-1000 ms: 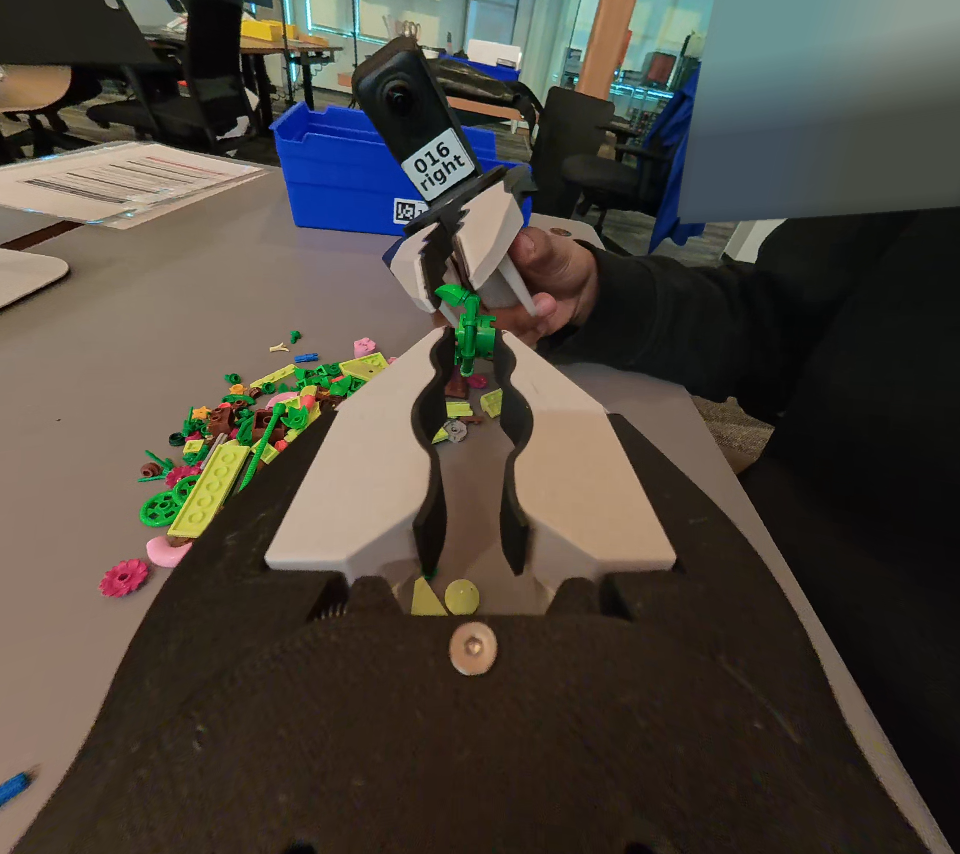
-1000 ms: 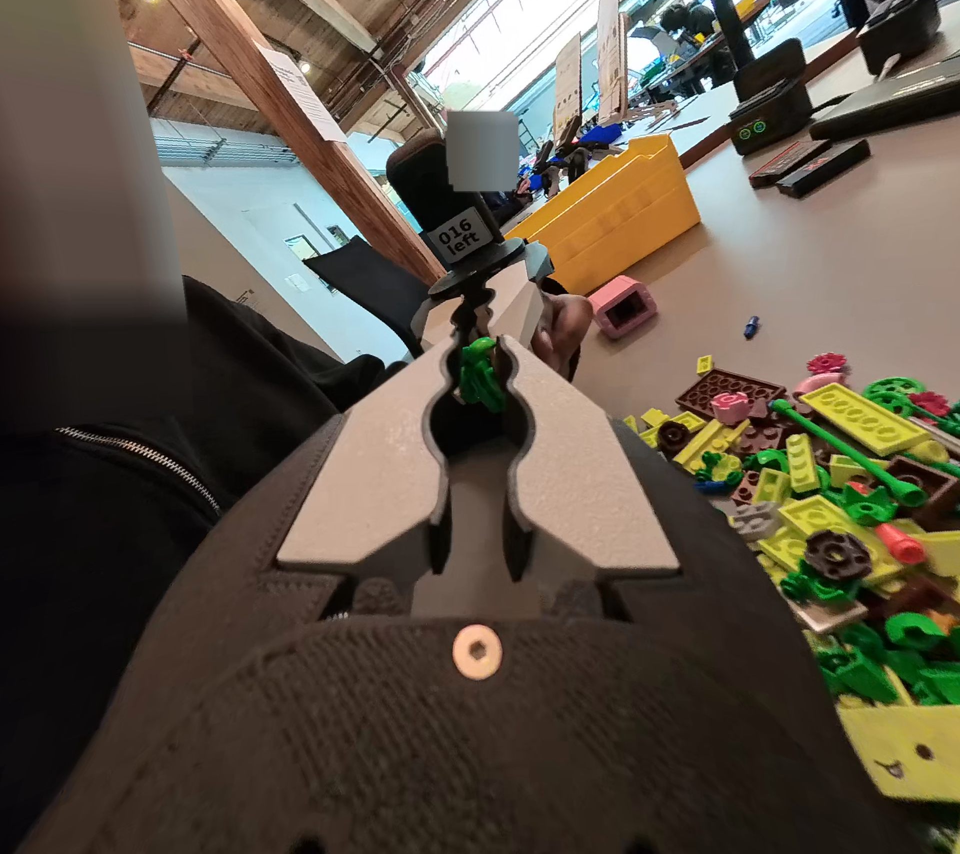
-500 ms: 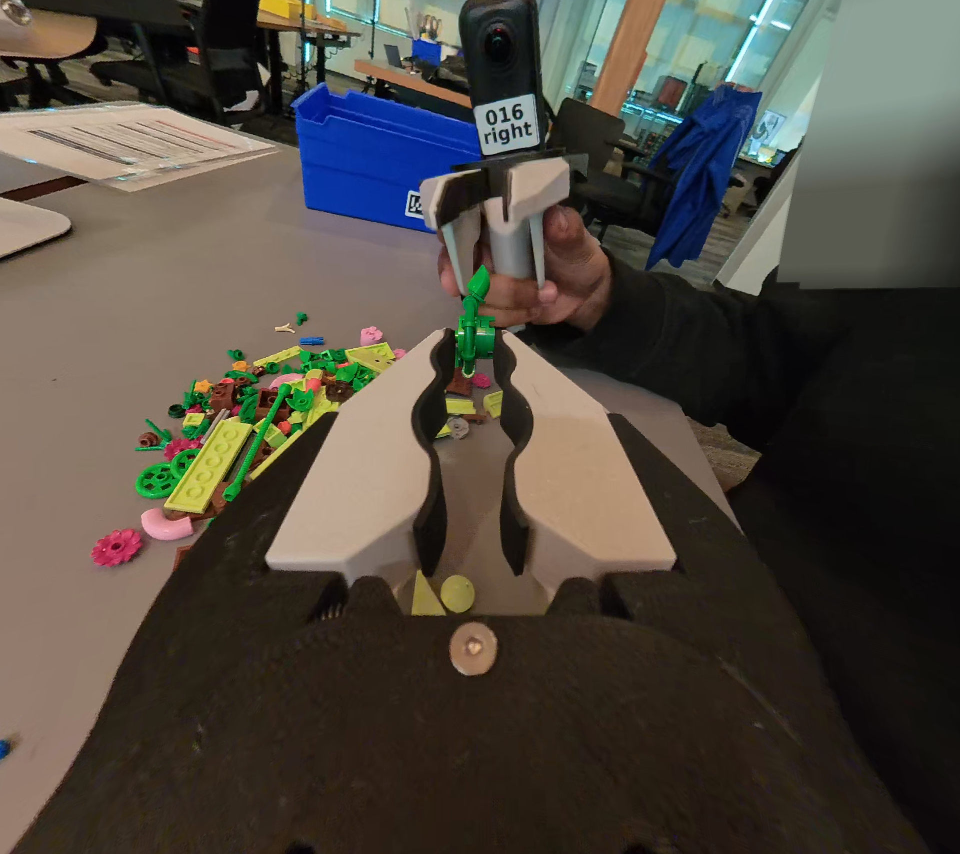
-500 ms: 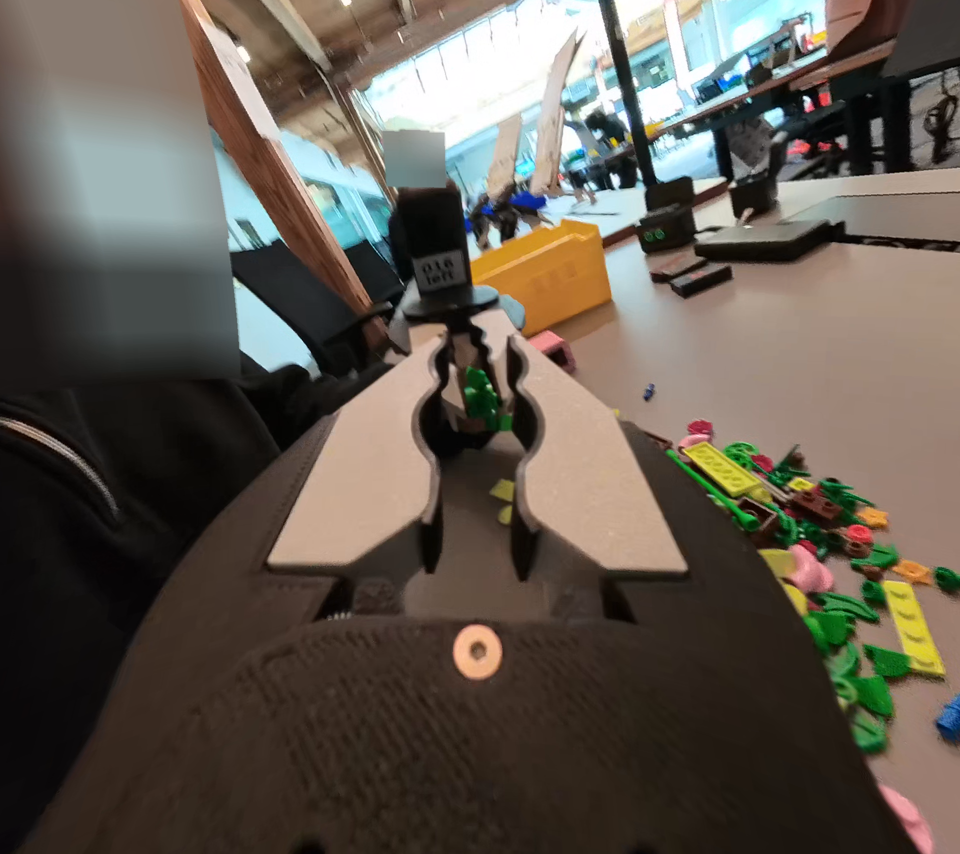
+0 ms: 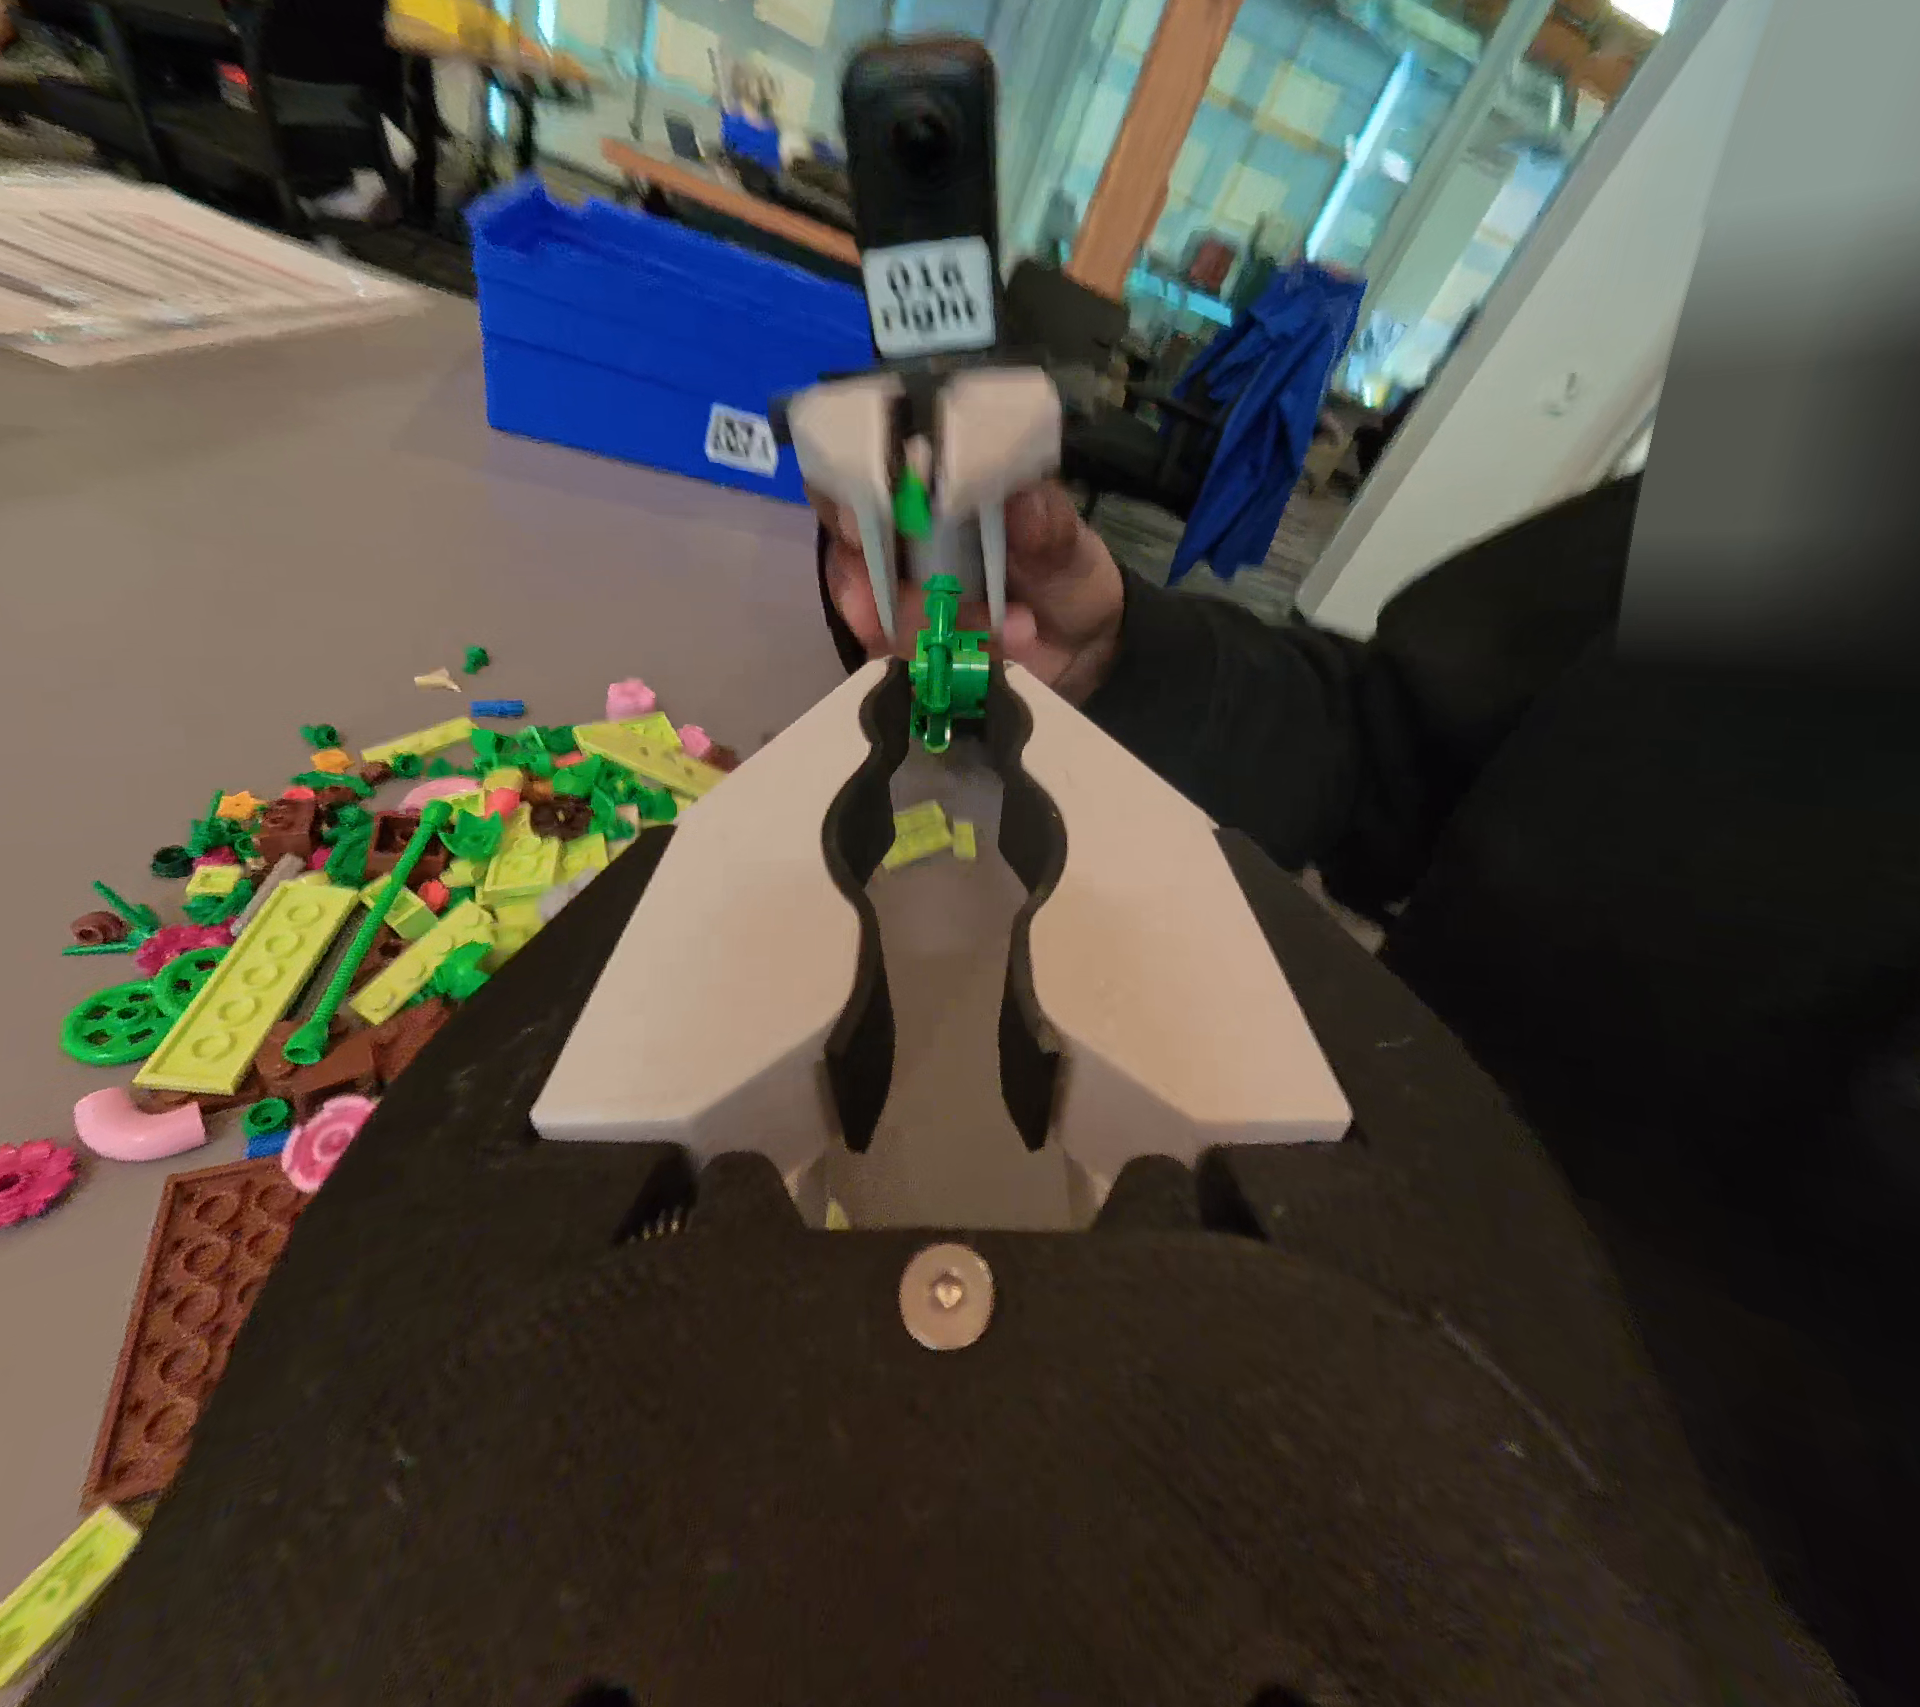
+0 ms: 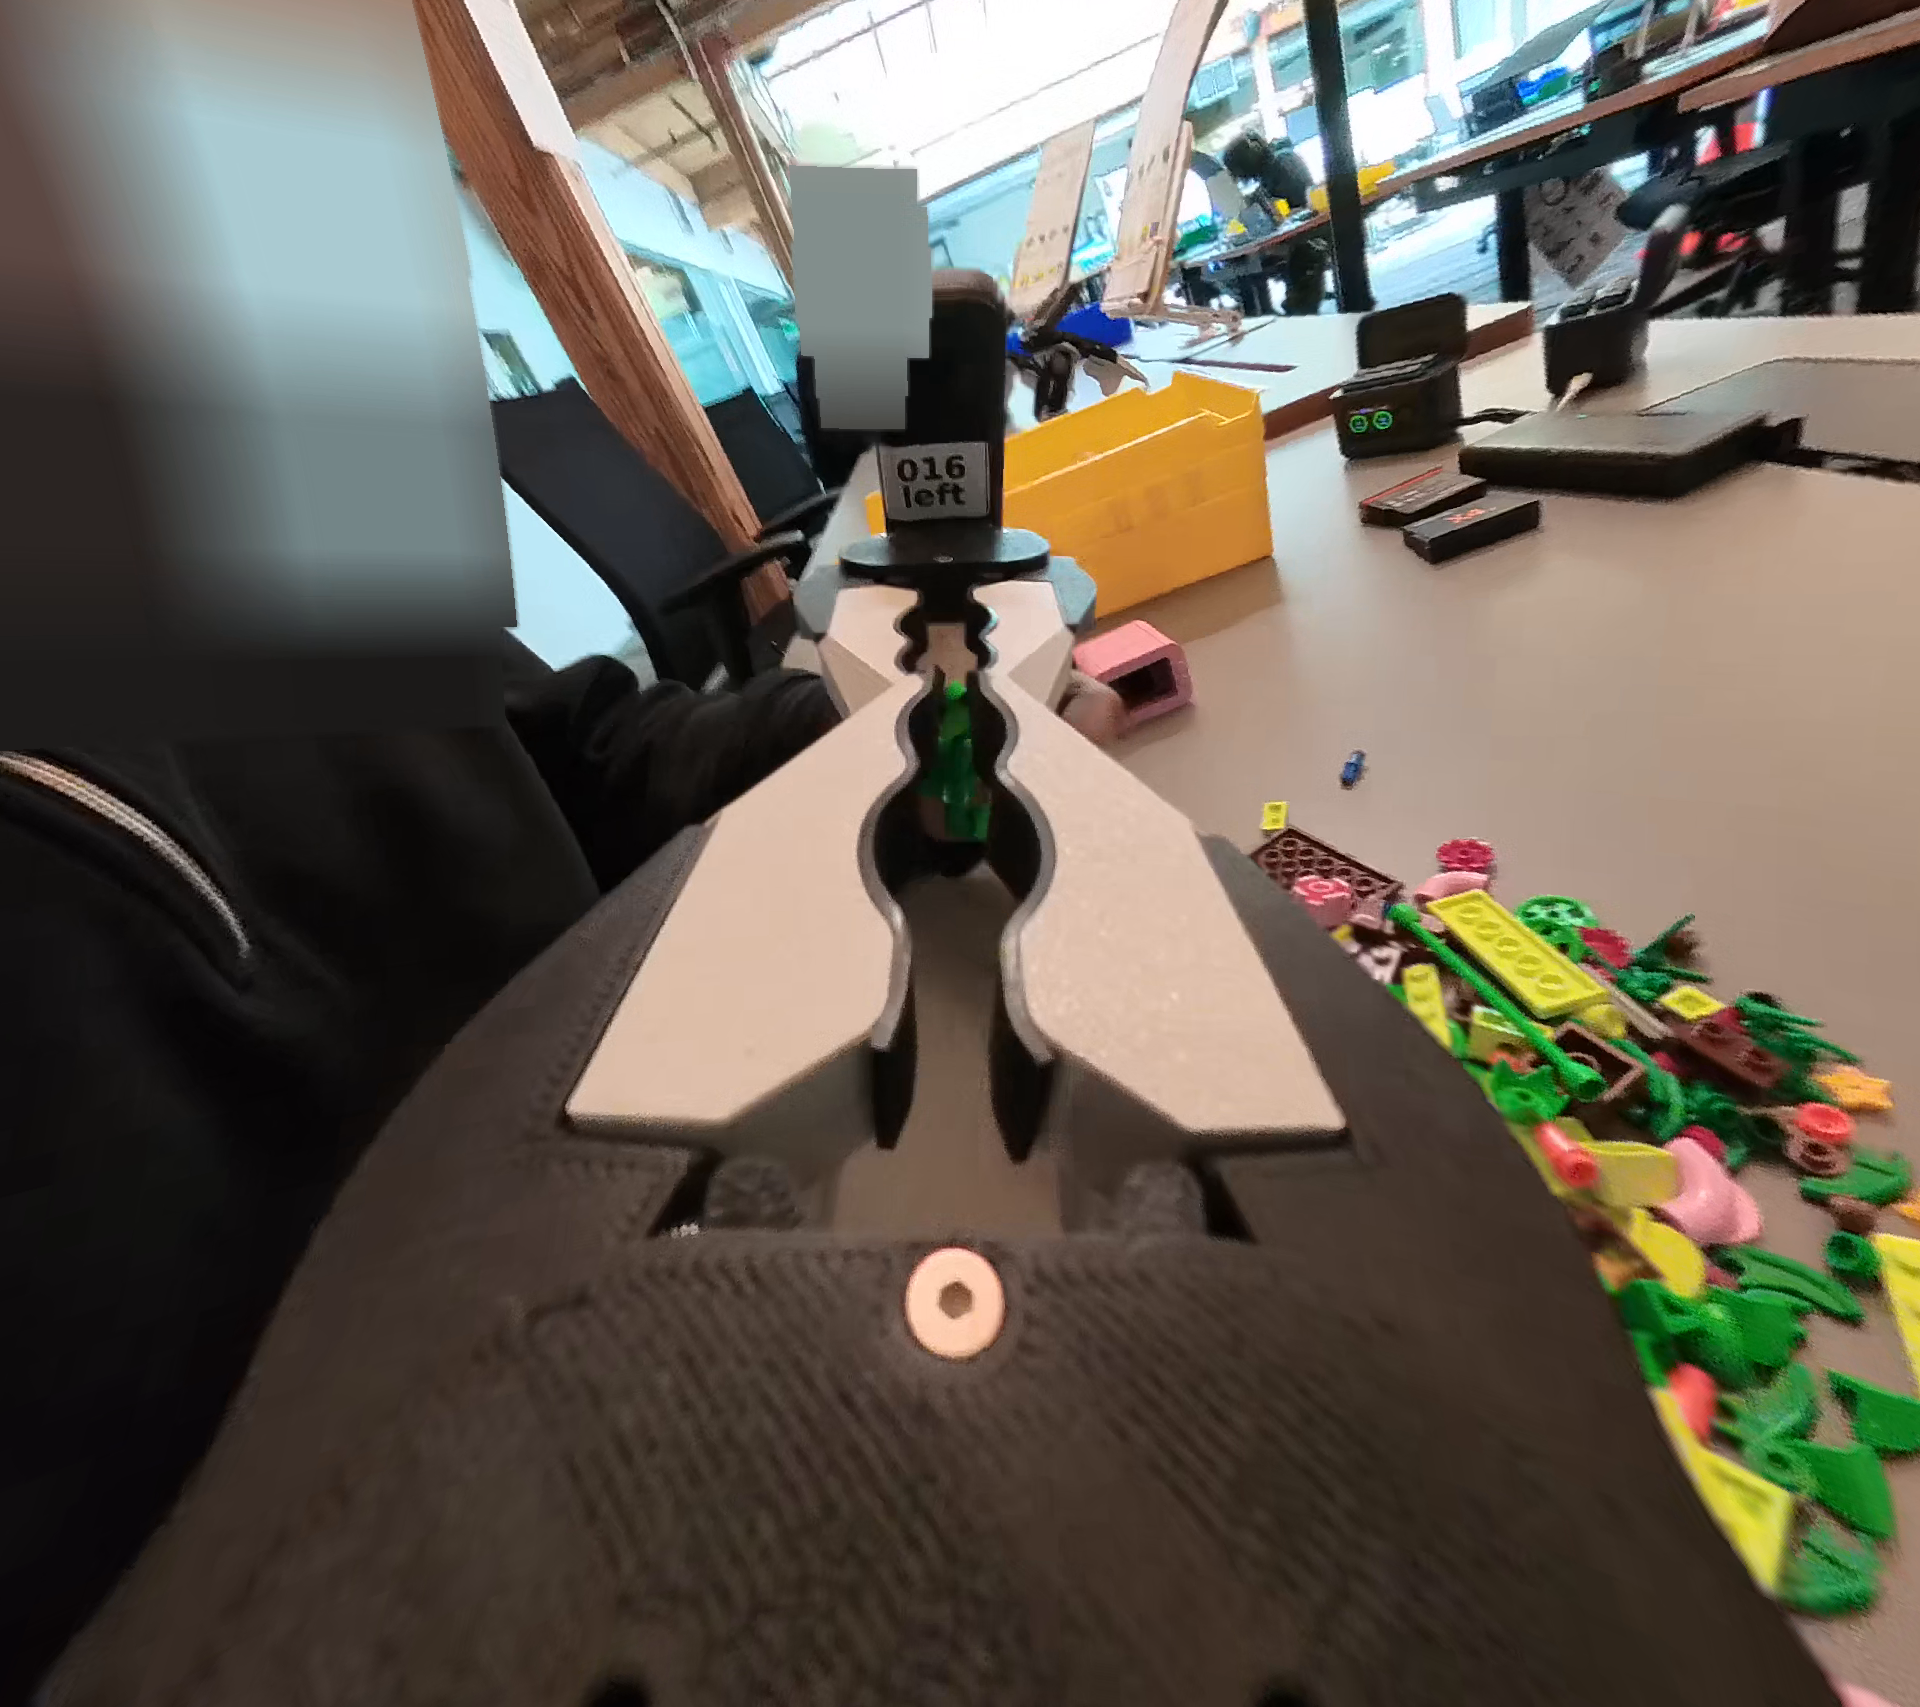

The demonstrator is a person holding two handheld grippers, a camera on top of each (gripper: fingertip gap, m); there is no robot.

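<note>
Broad grey table (image 5: 260, 535), carrying a blue bin (image 5: 634, 348) at the far side in the left wrist view and a yellow bin (image 6: 1143, 483) in the right wrist view. Spread across the tabletop, a heap of small toy bricks (image 5: 343, 888) in lime, green, brown and pink, well below and to the side of both tools. Beside the yellow bin, a pink hollow block (image 6: 1132, 681).

Left gripper (image 5: 940, 701) raised above the table, fingertips clamped on a small green stem piece (image 5: 943, 670), pinched at the very tips with its upper end poking out beyond them. Right gripper (image 6: 951, 758) facing it nose to nose, fingers nearly closed around a green leaf piece (image 6: 956, 774) seated in the notch just behind the tips. In the left wrist view, blurred, a green sliver (image 5: 912, 504) between the right gripper's fingers, just above the stem's top; touching or apart, cannot tell.
</note>
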